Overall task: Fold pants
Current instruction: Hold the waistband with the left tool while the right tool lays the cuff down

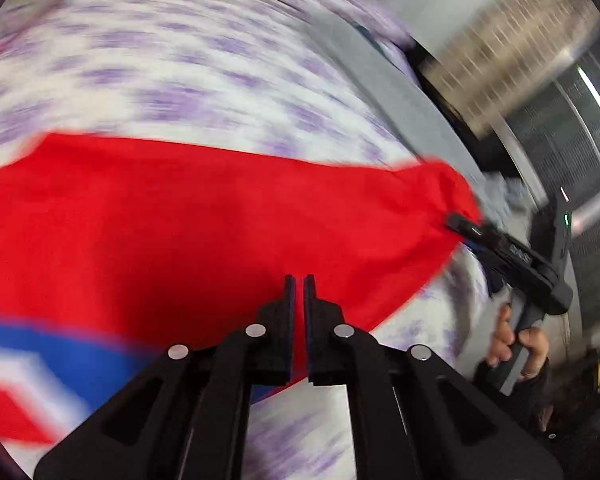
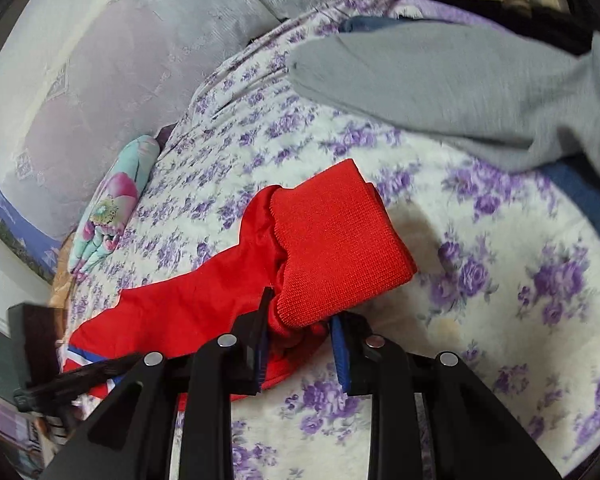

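The red pants (image 2: 204,304) lie along the bed (image 2: 500,288), long axis running left to right between the grippers, the right gripper (image 2: 298,320) pinching the ribbed cuff (image 2: 340,248) and the left gripper (image 1: 299,280) pressed onto the near edge.

A bed (image 2: 480,248) under a white cover with purple flowers; pale grey embossed headboard (image 2: 80,92) behind it, a floral pillow (image 2: 112,204) at its edge
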A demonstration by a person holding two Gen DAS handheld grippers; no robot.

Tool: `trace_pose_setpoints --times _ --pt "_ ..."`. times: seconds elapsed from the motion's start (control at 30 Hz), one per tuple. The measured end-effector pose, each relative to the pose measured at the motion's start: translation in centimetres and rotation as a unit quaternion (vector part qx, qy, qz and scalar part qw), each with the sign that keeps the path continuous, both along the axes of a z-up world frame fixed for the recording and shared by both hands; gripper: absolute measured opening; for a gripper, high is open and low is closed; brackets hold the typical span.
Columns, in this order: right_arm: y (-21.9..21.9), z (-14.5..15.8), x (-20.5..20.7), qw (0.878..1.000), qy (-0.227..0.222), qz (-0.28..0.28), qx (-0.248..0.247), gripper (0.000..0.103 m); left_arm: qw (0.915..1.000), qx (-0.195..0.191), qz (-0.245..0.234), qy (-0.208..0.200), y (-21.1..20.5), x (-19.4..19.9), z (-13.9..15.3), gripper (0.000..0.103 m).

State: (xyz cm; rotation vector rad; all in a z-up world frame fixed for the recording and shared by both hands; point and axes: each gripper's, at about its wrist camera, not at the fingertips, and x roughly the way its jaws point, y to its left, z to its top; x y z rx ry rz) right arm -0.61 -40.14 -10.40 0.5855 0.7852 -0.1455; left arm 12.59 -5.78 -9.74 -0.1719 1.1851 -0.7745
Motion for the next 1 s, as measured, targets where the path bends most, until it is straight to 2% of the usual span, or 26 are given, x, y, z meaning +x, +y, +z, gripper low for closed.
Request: trace_pose_setpoints --times 0.03,0.07,0.13,0.2,0.23,0.3,0.4,0.43,0.57,0.7,0.77,0.83,0.93,0.97,1.0 --pt "0.4 0.3 0.1 1.0 0.0 -0.001 -0.009 0.027 0.9997 0.011 0.023 0.0 2.1 0.4 0.0 0.003" --pt "1.1 1.0 0.3 1.0 -0.002 0.0 -0.024 0.027 0.9978 0.026 0.061 0.002 5.9 1.1 -0.1 0.003" --pt "2.6 2.3 0.7 0.999 -0.013 0.005 -0.044 0.027 0.9945 0.033 0.099 0.013 10.4 1.8 -0.8 0.004" --pt "4.8 4.0 1.3 0.997 -0.029 0.025 -0.06 0.027 0.9881 0.047 0.141 0.038 14.3 2.6 -2.5 0.004" --pt "5.9 4.6 1.6 0.996 -0.034 0.037 -0.068 0.027 0.9855 0.038 0.155 0.057 15.7 2.9 -3.5 0.0" --pt "9.1 5.9 2.8 0.992 -0.038 0.078 -0.096 0.027 0.9849 -0.006 0.156 0.076 16.6 3.3 -4.7 0.001" --pt "14.0 6.5 5.0 0.98 -0.021 0.142 -0.14 0.027 0.9877 0.001 0.146 0.057 15.9 3.1 -4.5 0.001" --pt "15.5 6.4 5.7 0.974 -0.012 0.163 -0.157 0.027 0.9884 0.007 0.143 0.051 15.7 3.1 -4.4 0.001" --pt "23.2 5.1 9.0 0.935 0.036 0.26 -0.238 0.027 0.989 -0.003 0.139 0.051 15.7 3.4 -4.5 0.001" --pt "29.6 2.4 12.0 0.905 0.07 0.31 -0.282 0.027 0.9891 -0.003 0.138 0.051 15.8 3.4 -4.5 0.001" --pt "32.0 0.9 12.8 0.892 0.081 0.327 -0.3 0.028 0.9891 -0.002 0.139 0.05 15.7 3.5 -4.5 0.001" --pt "33.4 -0.1 13.3 0.887 0.082 0.335 -0.308 0.029 0.9892 -0.002 0.138 0.05 15.9 3.4 -4.5 0.001" --pt "35.0 -1.1 13.6 0.881 0.081 0.346 -0.314 0.039 0.9896 -0.001 0.136 0.047 15.9 3.5 -4.5 0.001" --pt "35.2 -1.3 13.7 0.878 0.084 0.353 -0.311 0.051 0.9897 -0.001 0.135 0.047 16.0 3.5 -4.6 0.001" --pt "35.5 -1.4 13.6 0.876 0.09 0.362 -0.305 0.068 0.9898 -0.002 0.135 0.046 16.0 3.5 -4.6 0.001"
